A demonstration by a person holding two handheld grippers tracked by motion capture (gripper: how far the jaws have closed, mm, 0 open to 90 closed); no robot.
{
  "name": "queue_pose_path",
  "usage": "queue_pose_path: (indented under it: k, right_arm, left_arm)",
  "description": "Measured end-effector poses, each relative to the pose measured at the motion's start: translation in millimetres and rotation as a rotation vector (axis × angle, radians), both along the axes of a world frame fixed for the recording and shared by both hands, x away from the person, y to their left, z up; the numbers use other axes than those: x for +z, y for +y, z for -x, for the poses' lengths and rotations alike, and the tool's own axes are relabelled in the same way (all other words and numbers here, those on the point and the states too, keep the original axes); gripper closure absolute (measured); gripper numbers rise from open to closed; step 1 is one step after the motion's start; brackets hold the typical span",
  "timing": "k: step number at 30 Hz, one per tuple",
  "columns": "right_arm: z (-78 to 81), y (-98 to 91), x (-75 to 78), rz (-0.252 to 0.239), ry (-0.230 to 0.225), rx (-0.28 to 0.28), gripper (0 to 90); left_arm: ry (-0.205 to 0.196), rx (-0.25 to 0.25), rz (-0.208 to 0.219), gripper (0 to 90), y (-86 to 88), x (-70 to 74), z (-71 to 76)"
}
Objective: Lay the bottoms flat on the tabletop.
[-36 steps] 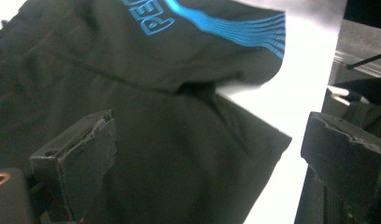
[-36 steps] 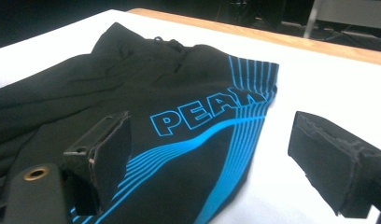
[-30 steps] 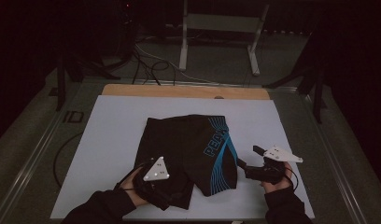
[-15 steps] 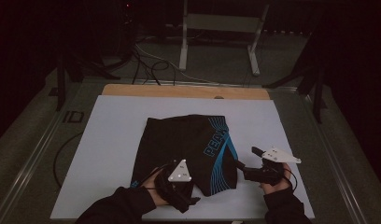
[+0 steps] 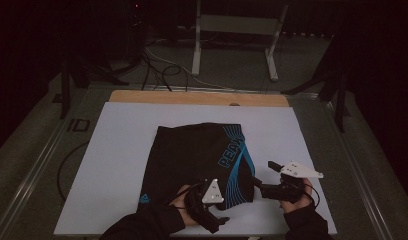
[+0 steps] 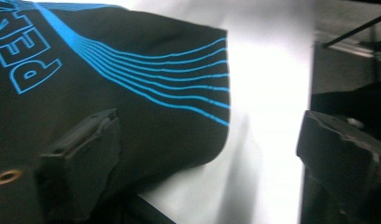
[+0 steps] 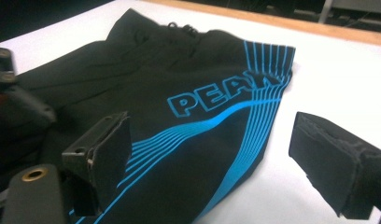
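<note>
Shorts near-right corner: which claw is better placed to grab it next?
Probably left. In the left gripper view the shorts' corner edge lies between the open left claw's jaws. The right claw, also open, sits beside the shorts' side edge.

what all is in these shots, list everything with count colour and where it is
shorts: one, black with blue stripes and blue lettering, flat on the middle of the board
board: one, white, covering the table top
wooden strip: one, tan, along the board's far edge
metal stand: one, pale grey, on the floor behind the table
cables: several, dark and white, on the floor at the back
left gripper: one, black, open, at the shorts' near hem
right gripper: one, black, open, at the shorts' right edge
sleeves: two, dark, bottom edge
</note>
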State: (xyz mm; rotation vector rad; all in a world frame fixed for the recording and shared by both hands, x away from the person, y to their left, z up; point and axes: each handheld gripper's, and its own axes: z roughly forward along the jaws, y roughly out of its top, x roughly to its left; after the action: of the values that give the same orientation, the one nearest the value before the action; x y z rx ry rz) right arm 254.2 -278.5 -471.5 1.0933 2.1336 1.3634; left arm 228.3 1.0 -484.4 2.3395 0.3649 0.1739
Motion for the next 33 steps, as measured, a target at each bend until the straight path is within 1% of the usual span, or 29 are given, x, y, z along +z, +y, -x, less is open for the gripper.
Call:
queue_pose_path:
  k: [1,3,4,5,6,7,8,10,11,12,13,14,15,17,19,20,21,22,23,24,25,26,27,28,29,30,31,32,33]
  right_arm:
    - [2.7,-0.6,0.4,-0.005,0.005,0.002,13.0]
    - [7.8,-2.9,0.8,-0.013,0.022,0.015,13.0]
    - [10.3,-3.9,0.3,-0.017,0.034,0.023,13.0]
    - [12.7,-4.9,-0.6,-0.012,0.042,0.029,13.1]
    - [14.9,-5.7,-1.6,-0.011,0.055,0.038,13.1]
    - [16.8,-5.8,-2.8,-0.005,0.072,0.036,13.1]
    - [18.2,-6.4,-4.6,-0.004,0.085,0.042,13.1]
    - [21.2,-5.2,-9.0,0.002,0.126,0.050,13.1]
    - [22.1,-3.3,-11.7,0.011,0.141,0.056,13.0]
    - [23.1,-1.0,-13.8,0.014,0.162,0.077,12.3]
    - [23.1,-1.0,-13.8,0.014,0.162,0.077,12.3]
    - [24.3,1.8,-15.9,0.013,0.175,0.104,10.9]
    - [26.6,9.4,-18.4,0.043,0.195,0.145,9.5]
    - [26.8,17.3,-22.3,0.082,0.209,0.178,9.4]
    - [25.7,23.8,-24.1,0.126,0.214,0.187,10.0]
    - [25.7,26.8,-25.1,0.146,0.208,0.186,11.1]
    - [25.7,28.6,-25.9,0.173,0.196,0.183,16.2]
    - [25.0,29.3,-26.0,0.194,0.183,0.163,18.8]
    - [23.6,29.2,-25.5,0.196,0.179,0.135,22.8]
    - [21.4,26.6,-24.7,0.191,0.173,0.121,29.0]
    - [19.5,24.2,-23.9,0.179,0.172,0.085,34.1]
    - [17.4,21.0,-23.6,0.194,0.164,0.064,35.9]
    - [15.5,17.9,-23.8,0.205,0.160,0.049,40.7]
    - [14.5,16.4,-23.9,0.199,0.163,0.044,42.1]
    - [12.9,14.9,-23.8,0.193,0.162,0.039,44.5]
    - [12.5,15.0,-23.4,0.193,0.163,0.036,54.6]
    - [12.2,15.5,-23.2,0.195,0.165,0.040,59.2]
    - [11.3,16.6,-23.6,0.199,0.173,0.039,60.2]
    - [9.9,17.5,-24.3,0.213,0.182,0.037,64.4]
  left_arm:
    - [-0.019,0.009,-0.011,11.3,-1.3,-2.2,1.2]
    - [-0.028,0.001,-0.019,14.0,-3.4,-5.9,3.3]
    - [-0.044,0.003,-0.034,15.4,-4.8,-7.7,5.1]
    - [-0.058,0.003,-0.044,15.6,-6.2,-9.6,6.6]
    - [-0.061,0.005,-0.054,16.7,-7.5,-11.3,7.4]
    - [-0.079,0.017,-0.063,18.5,-8.6,-12.6,8.2]
    - [-0.095,0.028,-0.069,21.3,-9.9,-13.8,8.9]
    - [-0.108,0.044,-0.087,29.7,-11.9,-16.5,8.9]
    - [-0.121,0.057,-0.108,32.3,-13.1,-18.4,9.0]
    - [-0.126,0.067,-0.120,36.3,-14.1,-20.8,8.5]
    - [-0.126,0.067,-0.120,39.9,-14.1,-20.8,8.5]
    - [-0.139,0.089,-0.135,39.9,-14.1,-23.2,6.4]
    - [-0.144,0.098,-0.133,51.6,-13.4,-22.7,4.6]
    - [-0.138,0.116,-0.112,68.7,-10.8,-18.3,0.4]
    - [-0.126,0.122,-0.093,78.8,-9.1,-11.3,-4.0]
    - [-0.116,0.119,-0.075,81.1,-8.3,-7.3,-5.8]
    - [-0.111,0.115,-0.064,82.0,-7.9,-3.3,-7.5]
    - [-0.112,0.115,-0.057,82.7,-7.8,0.2,-8.5]
    - [-0.107,0.114,-0.048,82.8,-7.8,3.5,-9.7]
    - [-0.096,0.111,-0.035,83.4,-7.8,6.5,-11.1]
    - [-0.096,0.110,-0.027,83.4,-7.9,9.1,-11.8]
    - [-0.096,0.110,-0.027,83.4,-7.9,9.1,-11.8]
    - [-0.093,0.103,-0.011,83.4,-7.9,13.7,-12.5]
    - [-0.089,0.105,-0.005,83.4,-8.1,15.5,-12.7]
    - [-0.094,0.104,-0.001,83.4,-8.6,16.7,-13.0]
    - [-0.098,0.104,0.003,83.4,-9.0,17.9,-12.9]
    - [-0.099,0.105,0.005,83.3,-9.2,19.1,-13.4]
    - [-0.101,0.108,0.008,83.4,-9.4,19.9,-13.7]
    - [-0.107,0.110,0.010,83.4,-9.2,21.0,-14.1]
